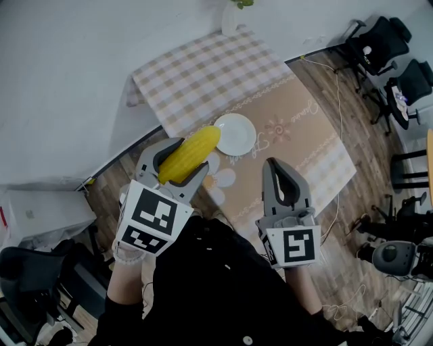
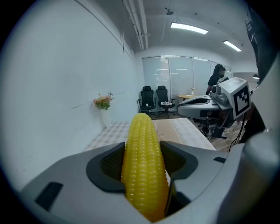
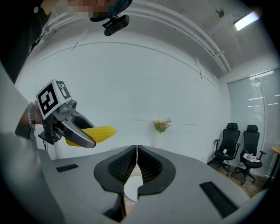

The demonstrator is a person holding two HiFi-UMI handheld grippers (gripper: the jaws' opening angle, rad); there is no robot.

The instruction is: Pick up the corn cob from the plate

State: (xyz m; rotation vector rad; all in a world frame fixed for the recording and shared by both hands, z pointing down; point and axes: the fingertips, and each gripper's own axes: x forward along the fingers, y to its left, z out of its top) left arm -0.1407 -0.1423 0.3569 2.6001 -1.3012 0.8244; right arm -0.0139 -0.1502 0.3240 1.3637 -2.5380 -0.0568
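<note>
Left hand-held gripper (image 1: 193, 154) round corn cob (image 2: 143, 166) — plate (image 1: 238, 135) beyond

A checked tablecloth (image 1: 203, 74) lies spread out (its near part tan, printed with daisies). A white vase (image 1: 230, 20) of flowers stands at its far edge. Black office chairs (image 1: 379, 44) sit well apart on the wooden floor (image 1: 369, 145).
</note>
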